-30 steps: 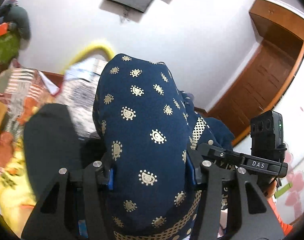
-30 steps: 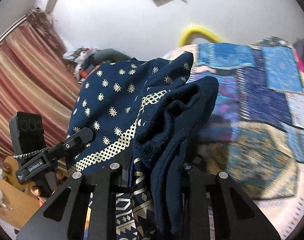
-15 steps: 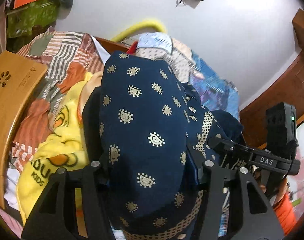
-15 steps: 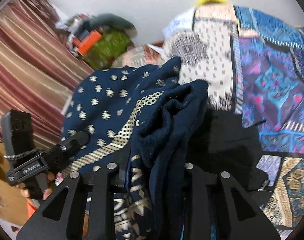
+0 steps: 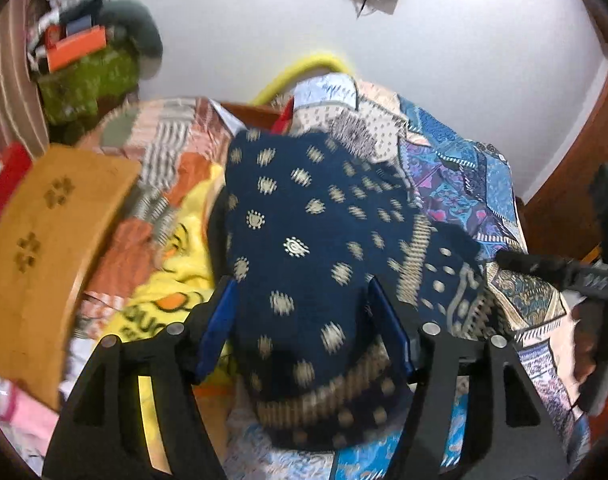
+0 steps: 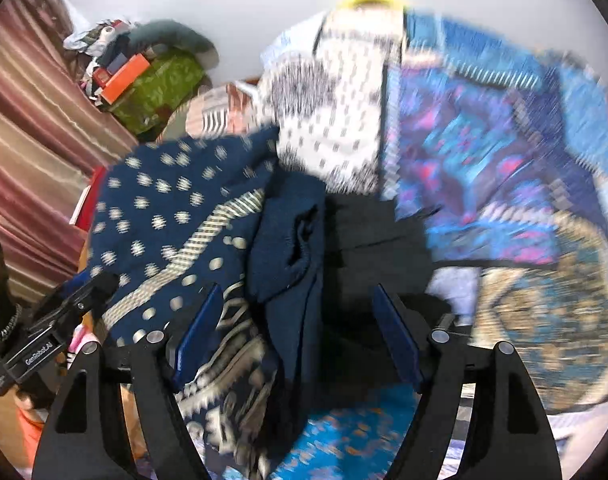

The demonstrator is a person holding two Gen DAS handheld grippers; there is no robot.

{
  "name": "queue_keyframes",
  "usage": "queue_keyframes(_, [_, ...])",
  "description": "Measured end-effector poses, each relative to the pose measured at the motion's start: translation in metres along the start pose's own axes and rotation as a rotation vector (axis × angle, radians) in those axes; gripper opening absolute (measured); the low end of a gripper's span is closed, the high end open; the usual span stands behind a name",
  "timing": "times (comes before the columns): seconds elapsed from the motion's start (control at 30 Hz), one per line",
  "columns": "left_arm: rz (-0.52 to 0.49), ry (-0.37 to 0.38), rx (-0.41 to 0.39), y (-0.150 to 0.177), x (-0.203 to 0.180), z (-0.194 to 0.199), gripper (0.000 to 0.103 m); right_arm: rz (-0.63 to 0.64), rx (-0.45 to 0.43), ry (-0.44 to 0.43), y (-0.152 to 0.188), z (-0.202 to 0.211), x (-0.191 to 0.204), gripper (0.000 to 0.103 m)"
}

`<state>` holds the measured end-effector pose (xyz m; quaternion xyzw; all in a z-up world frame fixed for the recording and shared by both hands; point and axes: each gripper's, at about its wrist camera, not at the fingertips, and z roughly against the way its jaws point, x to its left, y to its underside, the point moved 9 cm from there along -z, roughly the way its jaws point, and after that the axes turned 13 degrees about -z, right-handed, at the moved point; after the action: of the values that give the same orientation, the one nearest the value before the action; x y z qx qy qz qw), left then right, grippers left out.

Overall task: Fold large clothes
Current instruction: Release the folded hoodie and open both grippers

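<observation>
Right wrist view: right tool, just opened, releases the navy gold-dotted cotton garment; left tool, widening, still brackets it, lowering the fold onto the bed.

Garment lies on bedspread, wooden board at left

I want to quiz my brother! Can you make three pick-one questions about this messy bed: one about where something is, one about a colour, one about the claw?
1. Where is the paw-print board? A) right of the navy garment B) left of it C) on it
2. What colour are the navy garment's dots? A) red B) green C) gold
3. The right claw is: A) open B) shut on the board C) shut on a pillow

Answers: B, it sits at the left view's left edge. C, gold motifs cover it. A, its jaws have just been opening, with cloth loose between the pads.
</observation>
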<state>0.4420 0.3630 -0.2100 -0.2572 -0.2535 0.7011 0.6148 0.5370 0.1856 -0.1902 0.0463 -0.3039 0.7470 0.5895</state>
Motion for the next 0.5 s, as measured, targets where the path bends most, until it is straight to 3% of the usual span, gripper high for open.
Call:
queue_keyframes(0.13, [-0.065, -0.045, -0.084, -0.012, -0.016, 0.058, 0.065, 0.036, -0.126, -0.037, -0.009, 0.059, 0.018, 0.073])
queue_keyframes(0.23, [-0.108, -0.077, -0.189, -0.024, -0.035, 0.121, 0.065, 0.063, -0.235, -0.092, -0.007, 0.111, 0.039, 0.073])
queue_keyframes(0.5, [-0.163, -0.142, -0.483, -0.034, -0.093, 0.277, 0.065, 0.19, -0.531, -0.232, 0.043, 0.248, 0.09, 0.073])
